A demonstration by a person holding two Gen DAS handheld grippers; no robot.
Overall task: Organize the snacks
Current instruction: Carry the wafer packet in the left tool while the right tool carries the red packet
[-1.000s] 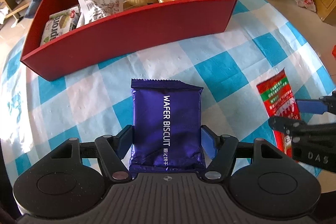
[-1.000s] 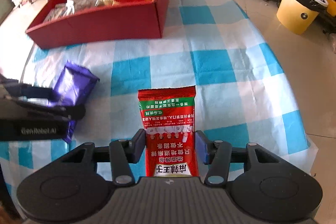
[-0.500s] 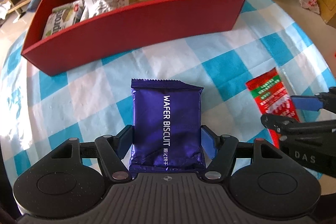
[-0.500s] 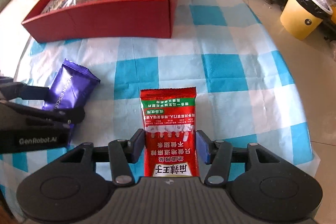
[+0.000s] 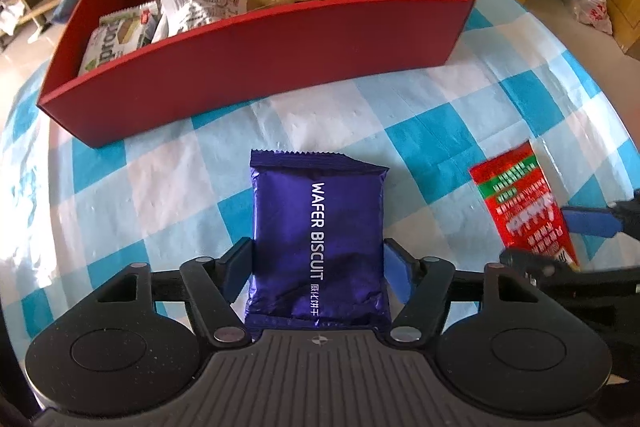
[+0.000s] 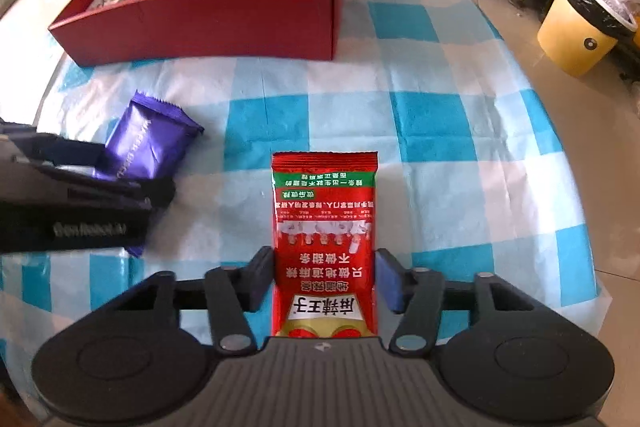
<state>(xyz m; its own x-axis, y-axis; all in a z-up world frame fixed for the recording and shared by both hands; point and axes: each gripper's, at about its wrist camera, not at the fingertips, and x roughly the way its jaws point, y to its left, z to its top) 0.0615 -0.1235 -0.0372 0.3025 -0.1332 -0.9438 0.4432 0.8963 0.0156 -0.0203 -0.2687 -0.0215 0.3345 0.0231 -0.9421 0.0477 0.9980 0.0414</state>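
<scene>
In the left wrist view, I am holding the purple wafer biscuit pack [image 5: 318,247] between the jaws of the left gripper [image 5: 318,269]; they are clenched on its two long edges, and the far half of the pack is sticking out ahead of the fingertips. The red box [image 5: 256,67] is lying ahead of the jaws, already carrying several snacks. To do this step well, I think I should be lifting the pack above the near wall before going forward, and releasing it only over a free place, maybe the left part of the box. To the right of the jaws, the red spicy snack pack [image 5: 524,203] is showing with the other tool.

In the right wrist view, the right gripper [image 6: 325,279] is grasping this red spicy snack pack [image 6: 324,243] by its sides, jaws pressing on it. The box [image 6: 240,23] is ahead and to the left of the jaws, so I would be letting one arm go first to avoid a collision.

The table is wearing a blue and white checked cloth [image 6: 432,115]. Beyond the right of the jaws, a yellow bin [image 6: 580,35] is standing on the pale floor.
</scene>
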